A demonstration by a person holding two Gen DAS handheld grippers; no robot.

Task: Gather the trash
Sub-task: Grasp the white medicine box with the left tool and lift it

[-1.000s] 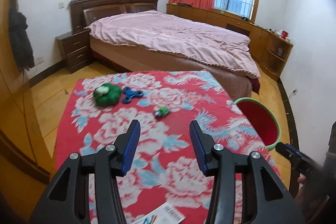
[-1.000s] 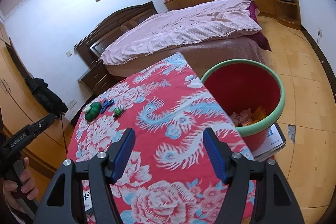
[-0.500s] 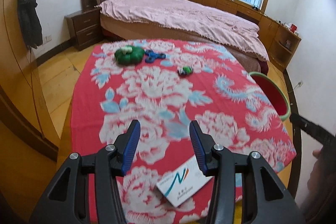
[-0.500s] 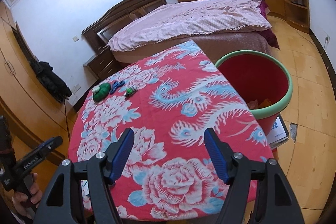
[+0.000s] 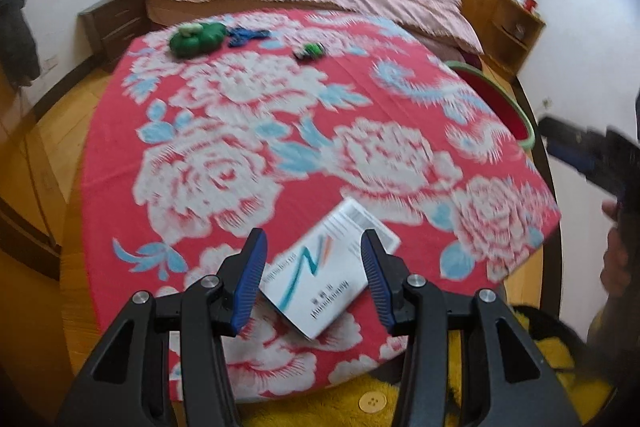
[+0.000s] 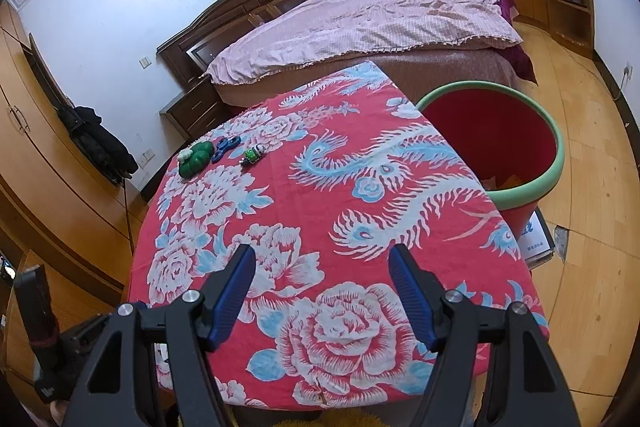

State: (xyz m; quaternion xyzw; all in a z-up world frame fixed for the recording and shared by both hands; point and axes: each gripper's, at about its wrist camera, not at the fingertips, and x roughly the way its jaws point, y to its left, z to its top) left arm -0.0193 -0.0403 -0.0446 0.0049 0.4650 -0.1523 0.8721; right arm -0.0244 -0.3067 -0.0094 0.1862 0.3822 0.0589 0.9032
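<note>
A flat white box with a blue and orange zigzag mark (image 5: 328, 267) lies near the front edge of the table, which wears a red flowered cloth (image 5: 248, 147). My left gripper (image 5: 313, 247) is open and hangs just above the box, a finger on each side, not touching it. My right gripper (image 6: 322, 263) is open and empty above the front of the table (image 6: 328, 187). A red bin with a green rim (image 6: 516, 147) stands on the floor at the table's right; it also shows in the left wrist view (image 5: 508, 107). Paper scraps lie inside it.
At the far left of the table lie a green plush toy (image 5: 194, 39), a blue fidget spinner (image 5: 246, 35) and a small green toy car (image 5: 310, 50). A bed (image 6: 372, 27) stands behind the table. A white box (image 6: 538, 239) sits under the bin.
My left gripper has pulled back and tilted down, so the white box now lies between its fingers. My right gripper has drawn back a little from the table.
</note>
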